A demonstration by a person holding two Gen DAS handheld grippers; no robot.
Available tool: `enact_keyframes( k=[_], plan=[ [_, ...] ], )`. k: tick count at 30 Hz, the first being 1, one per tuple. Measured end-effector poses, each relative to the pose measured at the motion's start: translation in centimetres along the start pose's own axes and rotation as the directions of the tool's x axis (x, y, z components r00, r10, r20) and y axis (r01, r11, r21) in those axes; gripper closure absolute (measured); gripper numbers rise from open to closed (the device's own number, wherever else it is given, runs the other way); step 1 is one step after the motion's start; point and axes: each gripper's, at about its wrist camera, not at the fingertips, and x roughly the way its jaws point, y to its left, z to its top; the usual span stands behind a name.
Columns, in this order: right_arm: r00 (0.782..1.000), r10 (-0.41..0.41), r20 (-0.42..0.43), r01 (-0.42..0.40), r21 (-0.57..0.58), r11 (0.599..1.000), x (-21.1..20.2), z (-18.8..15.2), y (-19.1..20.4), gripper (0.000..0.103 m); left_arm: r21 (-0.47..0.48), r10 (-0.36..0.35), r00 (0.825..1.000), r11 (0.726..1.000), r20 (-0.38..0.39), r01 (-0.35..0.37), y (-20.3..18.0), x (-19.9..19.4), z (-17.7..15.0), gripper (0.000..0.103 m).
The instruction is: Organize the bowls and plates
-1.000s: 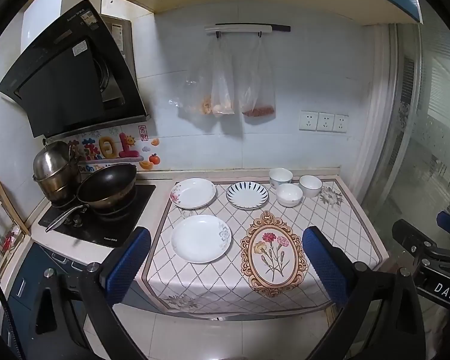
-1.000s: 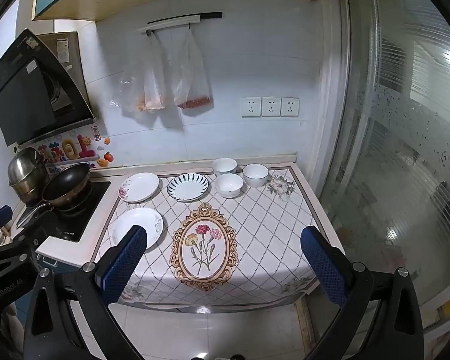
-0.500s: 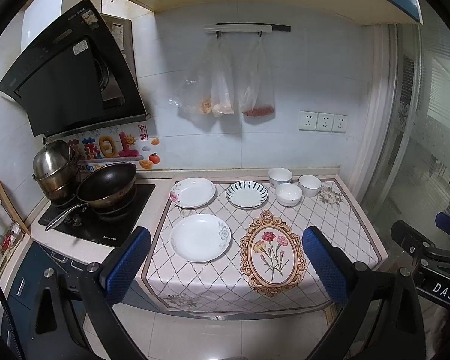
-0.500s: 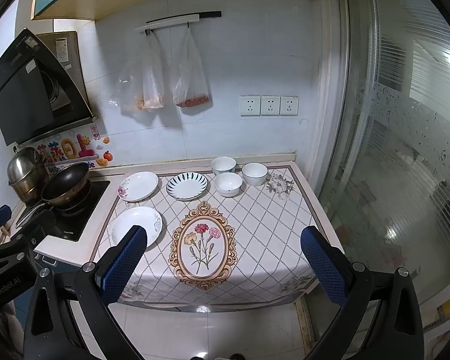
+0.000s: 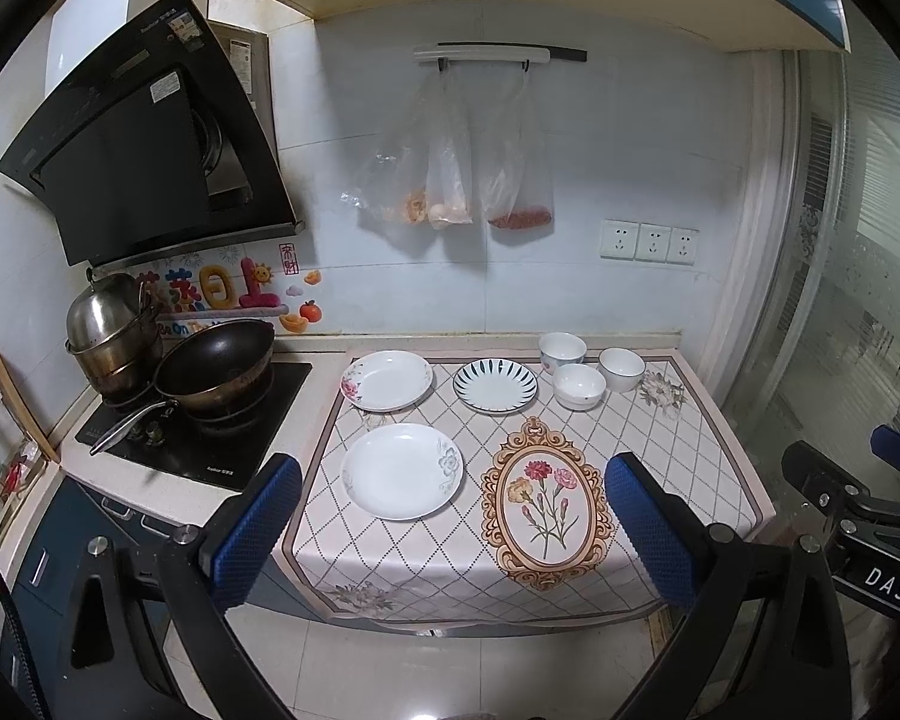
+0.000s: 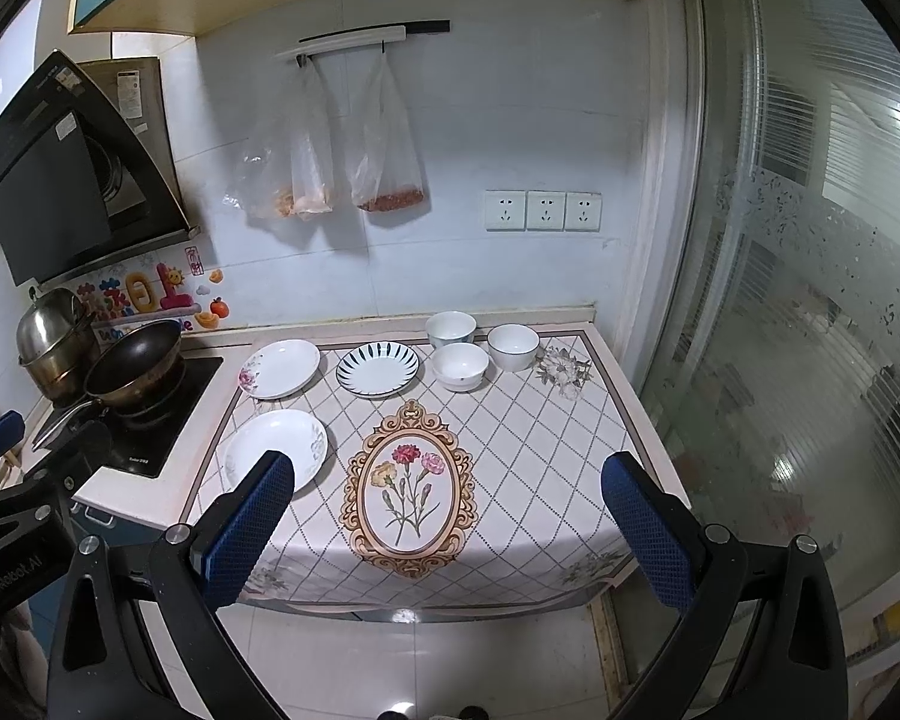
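**Grippers off the counter, dishes untouched**

Counter (image 5: pixel 714 450) w/ diamond-pattern cloth, oval flower motif in the middle. Left gripper (image 5: pixel 450 525) held out in front of the counter edge, above the floor, blue fingers wide apart, nothing btwn them. Right gripper (image 6: pixel 447 525) same: fingers spread, empty, also short of the counter.

Dishes: white plate (image 5: pixel 401 471) near front-left of cloth. Behind it, rose-print plate (image 5: pixel 387 380), w/ striped plate (image 5: pixel 495 385) just beside on the right. Three bowls (image 5: pixel 579 385) clustered at back right: one nearer, two behind, close together; touching or not, can't tell.

Left of cloth: hob w/ dark wok (image 5: pixel 216 363), steel pots stacked behind it. Two plastic bags (image 5: pixel 450 162) hang from wall rail above.
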Motion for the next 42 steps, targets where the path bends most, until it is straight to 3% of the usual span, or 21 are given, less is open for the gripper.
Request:
enact_keyframes(
  k=[42],
  plan=[
    [1.000, 0.002, -0.007, -0.002, 0.011, 1.000, 1.4, 0.9, 0.3, 0.000, -0.014, 0.003, 1.000, 1.000, 0.015, -0.003, 0.7, 0.6, 0.3, 0.000]
  ],
)
